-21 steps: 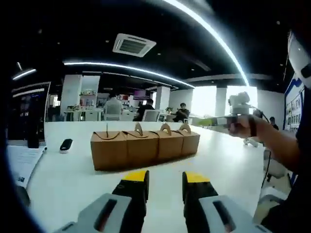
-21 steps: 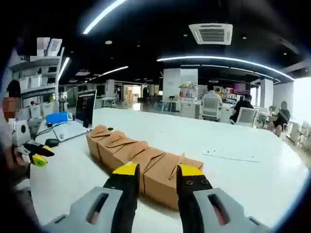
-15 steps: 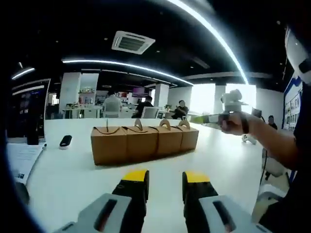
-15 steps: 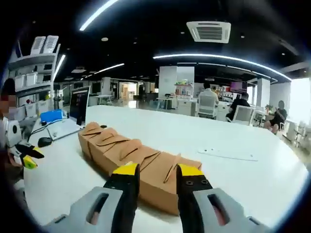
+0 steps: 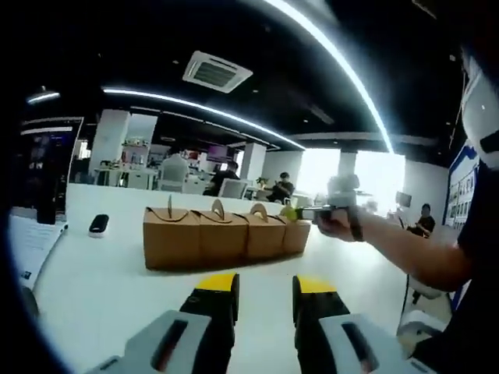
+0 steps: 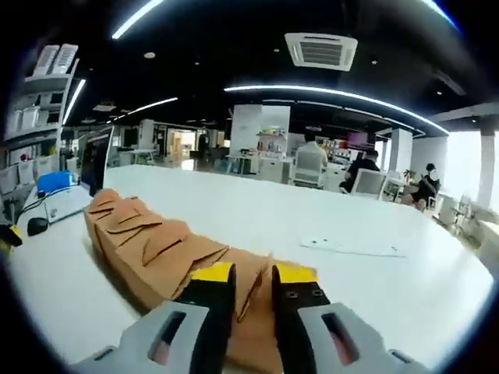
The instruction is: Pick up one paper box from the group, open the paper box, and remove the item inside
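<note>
Big white table (image 5: 101,296) with a row of four brown paper boxes (image 5: 226,236) sitting on it side by side, handles up. In the left gripper view the left gripper (image 5: 265,300) hangs low over the bare tabletop short of the row, jaws spread with nothing between them. The right gripper (image 6: 253,287) is right over the nearest end box (image 6: 261,315), jaws apart with a narrow gap, straddling its top handle (image 6: 253,284); can't tell if they touch it. Small dark mouse-like thing (image 5: 98,224) left of the row.
</note>
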